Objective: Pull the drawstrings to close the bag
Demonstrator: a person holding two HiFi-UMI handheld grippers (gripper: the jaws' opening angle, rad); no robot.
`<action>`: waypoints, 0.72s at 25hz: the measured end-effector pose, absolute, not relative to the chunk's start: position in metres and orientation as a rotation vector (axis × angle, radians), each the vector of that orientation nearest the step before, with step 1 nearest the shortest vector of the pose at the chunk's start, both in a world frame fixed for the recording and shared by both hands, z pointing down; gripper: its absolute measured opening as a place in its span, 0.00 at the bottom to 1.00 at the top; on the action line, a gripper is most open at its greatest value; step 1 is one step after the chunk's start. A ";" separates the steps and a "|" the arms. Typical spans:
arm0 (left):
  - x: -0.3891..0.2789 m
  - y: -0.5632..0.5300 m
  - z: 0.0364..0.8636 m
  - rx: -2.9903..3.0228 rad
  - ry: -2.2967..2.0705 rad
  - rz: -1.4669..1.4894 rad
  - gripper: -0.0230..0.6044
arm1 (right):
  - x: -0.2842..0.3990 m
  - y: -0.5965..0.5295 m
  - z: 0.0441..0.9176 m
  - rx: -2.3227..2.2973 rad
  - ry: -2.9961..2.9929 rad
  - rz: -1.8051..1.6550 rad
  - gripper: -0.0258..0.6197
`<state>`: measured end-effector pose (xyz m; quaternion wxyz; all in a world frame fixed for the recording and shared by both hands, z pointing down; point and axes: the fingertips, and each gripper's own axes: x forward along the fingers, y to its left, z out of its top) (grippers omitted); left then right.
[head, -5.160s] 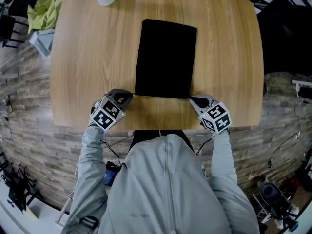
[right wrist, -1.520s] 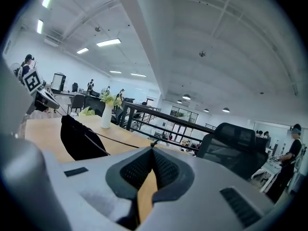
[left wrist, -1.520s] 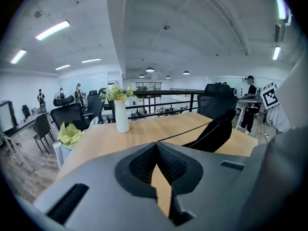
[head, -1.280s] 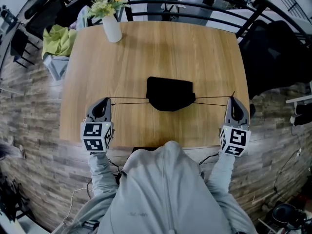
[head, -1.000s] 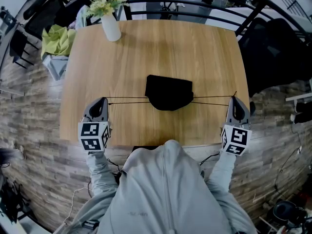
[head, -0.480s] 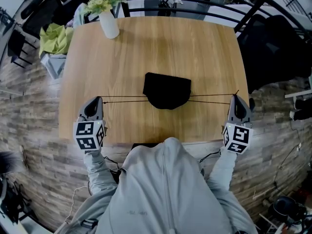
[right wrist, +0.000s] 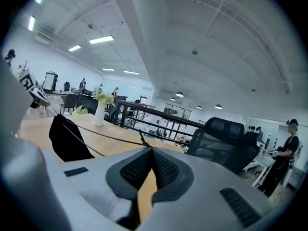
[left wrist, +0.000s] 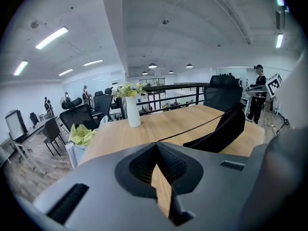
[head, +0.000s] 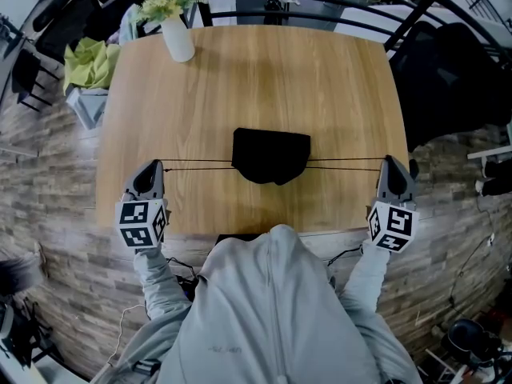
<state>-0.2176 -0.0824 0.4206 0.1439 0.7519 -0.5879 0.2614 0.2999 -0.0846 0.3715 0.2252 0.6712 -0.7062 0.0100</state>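
The bag (head: 270,154) lies at the middle of the bench (head: 264,78), its near edge at 6 o'clock bunched into a rounded pucker. The left gripper (head: 152,167) sits at the bag's 9 o'clock and the right gripper (head: 390,162) at its 3 o'clock, each well apart from the bag and near a bench edge. Both are clenched, each pinching a drawstring right at its jaw tips. The left drawstring (head: 196,166) and right drawstring (head: 346,163) run taut and nearly straight from bag to gripper. The opposed pulls cancel out, so the mouth cinches without the bag sliding. Judging by the gathered edge, the closing looks nearly done. A vase (head: 178,40) stands clear at the bench's 11 o'clock.
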 end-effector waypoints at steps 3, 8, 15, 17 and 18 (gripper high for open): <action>-0.221 -0.081 0.422 2.161 -1.691 0.747 0.08 | 0.299 -0.083 0.376 1.848 -1.937 0.031 0.07; -0.226 -0.080 0.424 2.152 -1.695 0.749 0.08 | 0.300 -0.083 0.377 1.847 -1.941 0.034 0.07; -0.220 -0.083 0.425 2.178 -1.673 0.763 0.08 | 0.306 -0.084 0.377 1.876 -1.959 0.079 0.07; -0.215 -0.085 0.423 2.202 -1.654 0.765 0.08 | 0.307 -0.083 0.375 1.883 -1.974 0.098 0.07; -0.214 -0.086 0.422 2.211 -1.643 0.760 0.08 | 0.307 -0.083 0.374 1.878 -1.981 0.101 0.07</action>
